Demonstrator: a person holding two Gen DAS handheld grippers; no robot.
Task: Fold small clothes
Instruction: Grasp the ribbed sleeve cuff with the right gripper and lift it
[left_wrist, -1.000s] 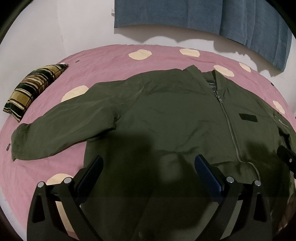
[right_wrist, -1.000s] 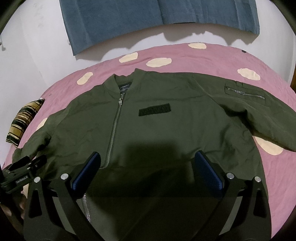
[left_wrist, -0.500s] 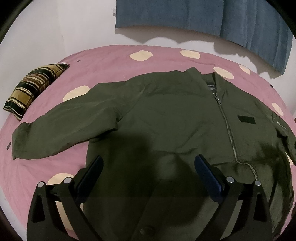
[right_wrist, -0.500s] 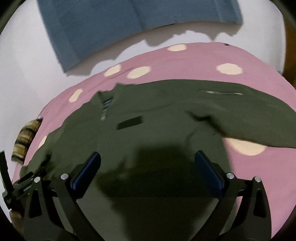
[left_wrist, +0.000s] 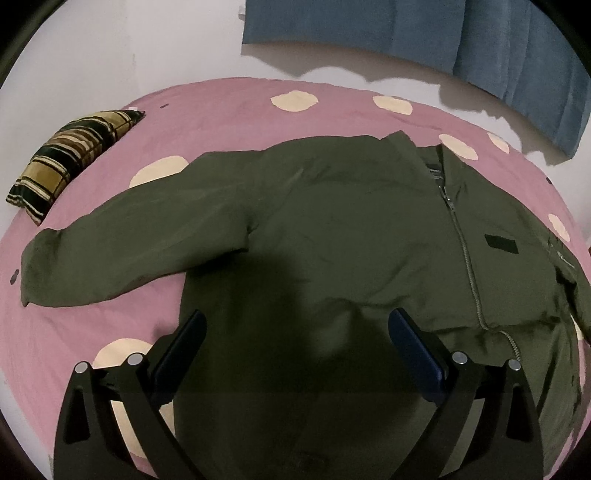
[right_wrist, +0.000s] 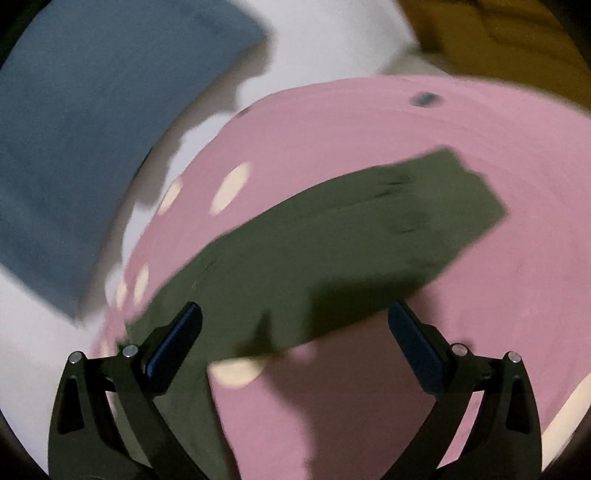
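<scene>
We see an olive-green zip-front bomber jacket (left_wrist: 332, 229) spread flat, front up, on the pink bedsheet with cream dots (left_wrist: 221, 110), its zip closed, a dark patch on the chest and one sleeve stretched toward a striped yellow-and-black pillow (left_wrist: 70, 162). Our left gripper (left_wrist: 295, 332) hangs over its hem, jaws wide apart and empty. Our right gripper (right_wrist: 295, 325), blurred, has just narrowed slightly but grips nothing above the other sleeve (right_wrist: 369, 229).
</scene>
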